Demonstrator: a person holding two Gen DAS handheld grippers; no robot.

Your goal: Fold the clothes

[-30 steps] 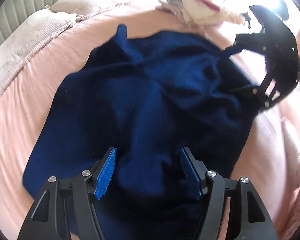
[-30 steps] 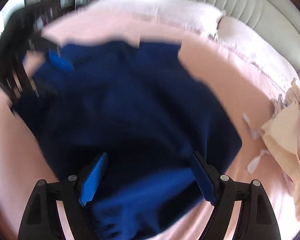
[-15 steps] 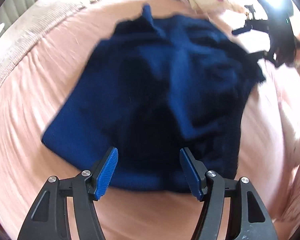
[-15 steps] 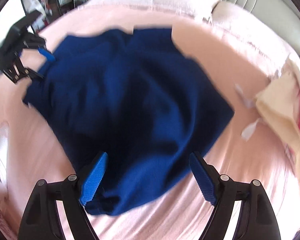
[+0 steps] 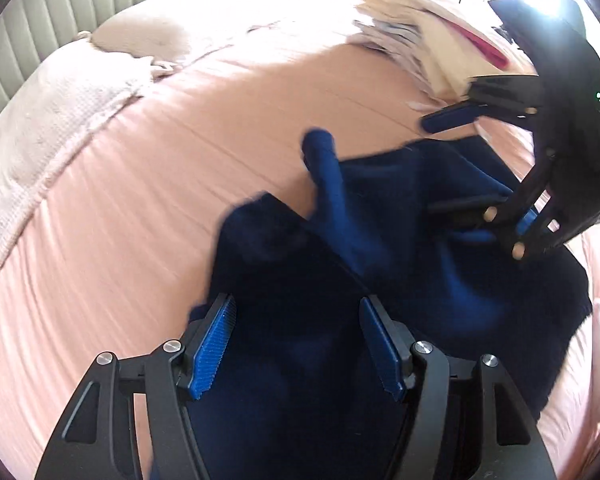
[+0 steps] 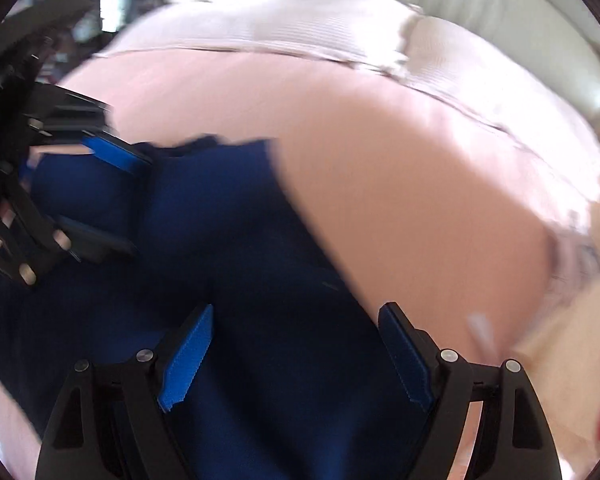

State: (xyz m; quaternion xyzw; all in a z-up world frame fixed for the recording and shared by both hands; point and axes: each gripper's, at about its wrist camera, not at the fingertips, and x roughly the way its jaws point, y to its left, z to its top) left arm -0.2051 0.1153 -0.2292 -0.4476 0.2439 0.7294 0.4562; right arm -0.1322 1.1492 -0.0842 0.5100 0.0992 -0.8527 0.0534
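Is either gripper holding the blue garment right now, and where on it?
Neither. Left gripper and right gripper are both open above the navy garment, gripping nothing.

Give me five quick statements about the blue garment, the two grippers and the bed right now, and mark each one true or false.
1. The blue garment lies on a pink bedsheet. True.
2. The left gripper is clamped shut on the garment. False: its jaws stand open over the cloth.
3. The right gripper is open. True.
4. A cream pile of clothes lies on the bed beyond the garment. True.
5. The garment is folded into a neat flat rectangle. False: it lies rumpled, with one strip of cloth sticking out at its far edge.
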